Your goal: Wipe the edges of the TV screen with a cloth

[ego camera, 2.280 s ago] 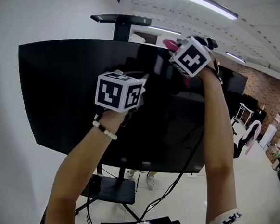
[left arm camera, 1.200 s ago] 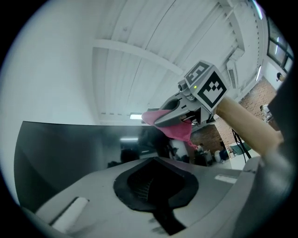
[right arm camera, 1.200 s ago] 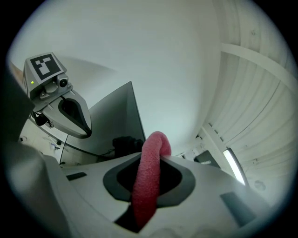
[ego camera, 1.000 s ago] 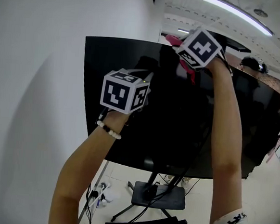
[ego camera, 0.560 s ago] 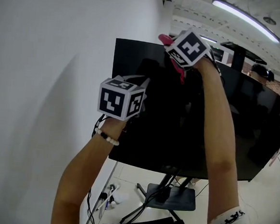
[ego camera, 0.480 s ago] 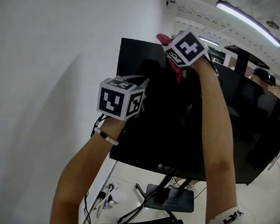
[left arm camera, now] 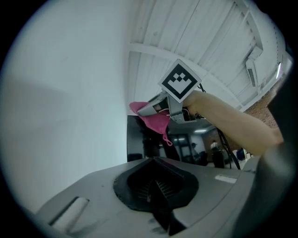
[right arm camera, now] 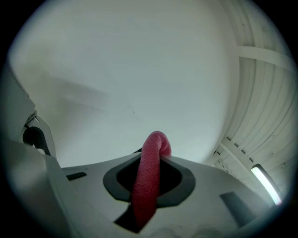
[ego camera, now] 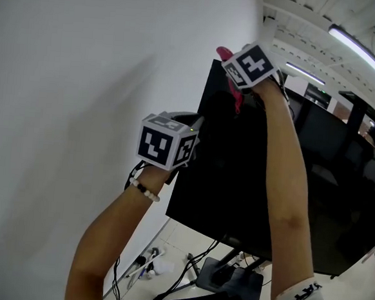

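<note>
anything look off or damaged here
Nothing much stands out. The TV screen looks intact on its stand, and the cloth sits pinched in the right gripper at the screen's top corner. Only loose cables trail across the floor beside the stand.

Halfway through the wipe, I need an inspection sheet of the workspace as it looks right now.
Surface: TV screen is dark and glossy, standing on a stand base.
Job's things: pink cloth is at the screen's top left corner.
Clutter: nothing seen.
Grippers: right gripper is clamped on the cloth, raised at that corner. Left gripper has its jaws together and empty, lower, by the screen's left edge.
Cables: floor cables run loose under the screen towards the stand base.
Surroundings: white wall to the left; ceiling light is on.
</note>
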